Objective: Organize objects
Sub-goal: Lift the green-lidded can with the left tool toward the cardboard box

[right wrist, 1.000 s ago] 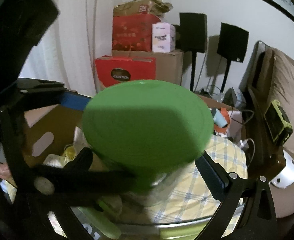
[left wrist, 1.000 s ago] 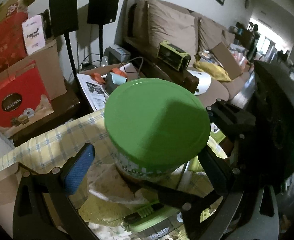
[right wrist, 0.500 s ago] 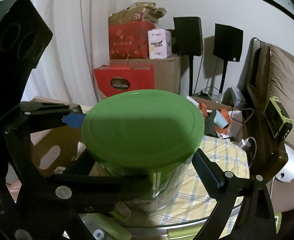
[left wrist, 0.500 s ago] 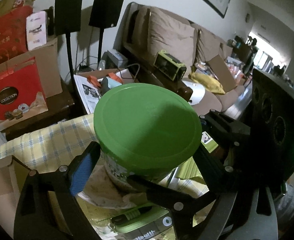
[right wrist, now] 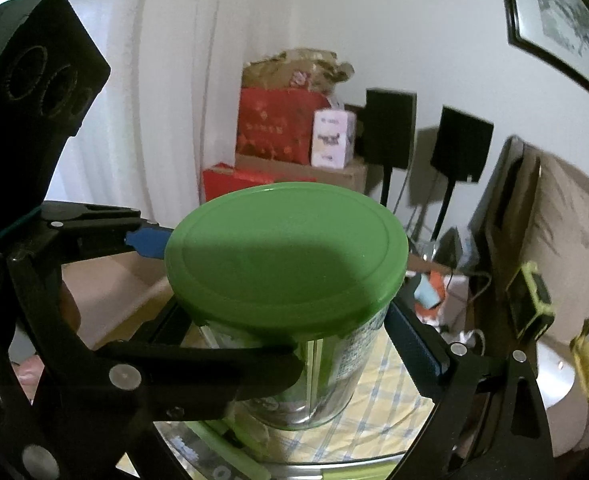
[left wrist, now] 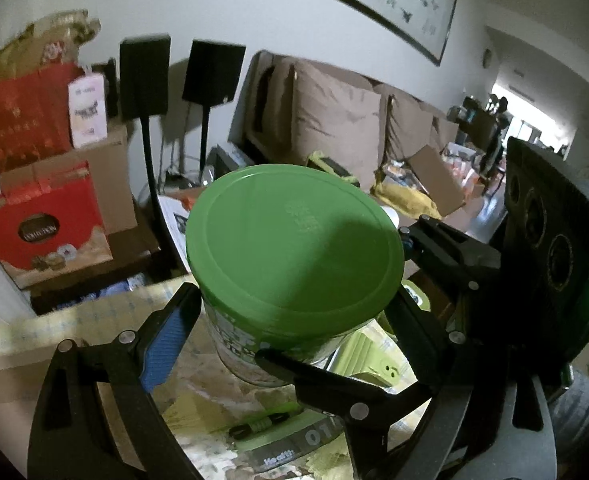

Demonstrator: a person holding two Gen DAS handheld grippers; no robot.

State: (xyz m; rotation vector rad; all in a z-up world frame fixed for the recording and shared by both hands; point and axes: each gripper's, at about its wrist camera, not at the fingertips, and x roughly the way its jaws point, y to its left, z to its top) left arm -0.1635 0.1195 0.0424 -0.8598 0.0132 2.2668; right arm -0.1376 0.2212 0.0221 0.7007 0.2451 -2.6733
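Note:
A large tin can with a green plastic lid (left wrist: 294, 240) (right wrist: 286, 252) fills the middle of both wrist views. It hangs above the clutter below. My left gripper (left wrist: 292, 300) is shut on its sides, the blue pad (left wrist: 166, 340) pressing the tin's left wall. My right gripper (right wrist: 286, 316) clamps the same tin from another side, its right finger (right wrist: 414, 340) against the wall. Each gripper's black fingers cross the other's view just under the lid. The tin's base is hidden in the left wrist view.
Below lie a yellow checked cloth (right wrist: 378, 392), green packets (left wrist: 370, 356) and a cardboard box (right wrist: 106, 288). Red gift boxes (left wrist: 46, 232) on cartons, two black speakers on stands (left wrist: 214, 72) and a brown sofa (left wrist: 334, 120) stand behind.
The left jaws closed from standing wide of the tin onto its sides. Both grippers then rose together with the tin, and the clutter below dropped away.

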